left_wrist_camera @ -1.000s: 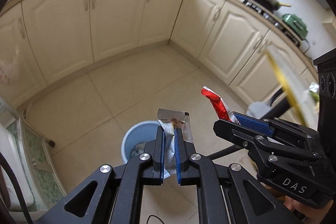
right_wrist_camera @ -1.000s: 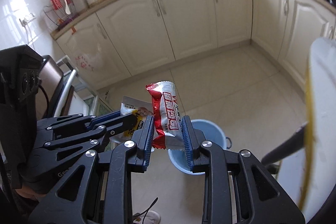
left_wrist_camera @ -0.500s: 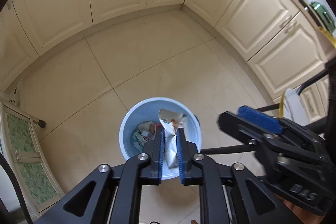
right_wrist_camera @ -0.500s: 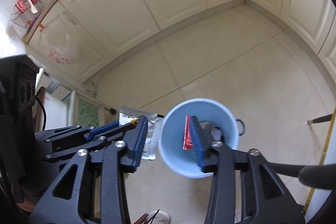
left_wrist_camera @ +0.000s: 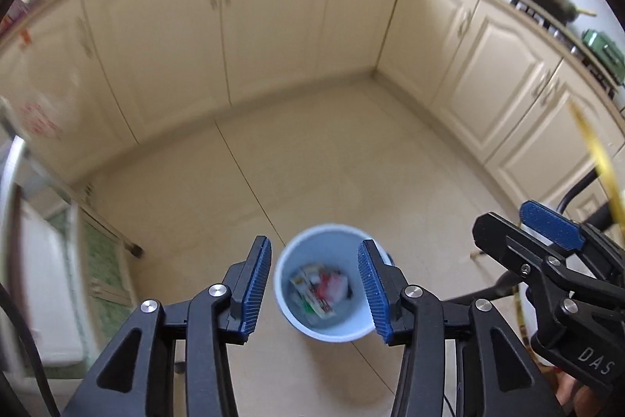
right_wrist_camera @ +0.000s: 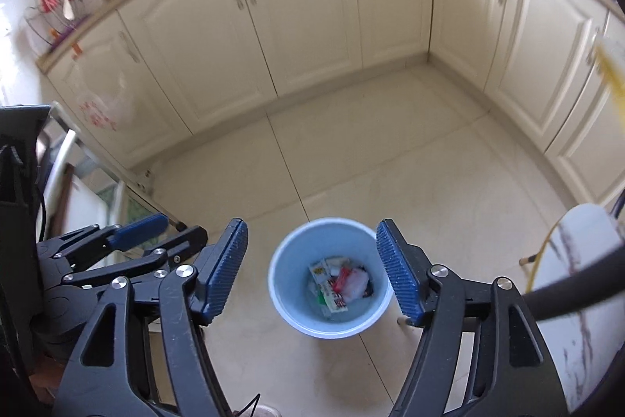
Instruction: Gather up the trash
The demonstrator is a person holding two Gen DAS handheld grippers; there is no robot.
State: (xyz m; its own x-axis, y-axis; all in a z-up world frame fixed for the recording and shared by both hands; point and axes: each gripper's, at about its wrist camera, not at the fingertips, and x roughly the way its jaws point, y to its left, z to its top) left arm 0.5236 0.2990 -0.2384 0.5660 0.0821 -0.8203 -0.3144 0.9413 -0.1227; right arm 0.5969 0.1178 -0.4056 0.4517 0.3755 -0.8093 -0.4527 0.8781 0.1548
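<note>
Our left gripper [left_wrist_camera: 314, 286] and right gripper [right_wrist_camera: 312, 270] have just been opening, and now both are let go with nothing between the fingers. The two wrappers [right_wrist_camera: 336, 284] we held a moment ago lie inside the blue bin [right_wrist_camera: 281, 284] on the floor. They look blurry and mixed together

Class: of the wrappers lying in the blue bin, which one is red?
The narrow wrapper near the middle of the bin; the pieces around it are white, yellow or green.
</note>
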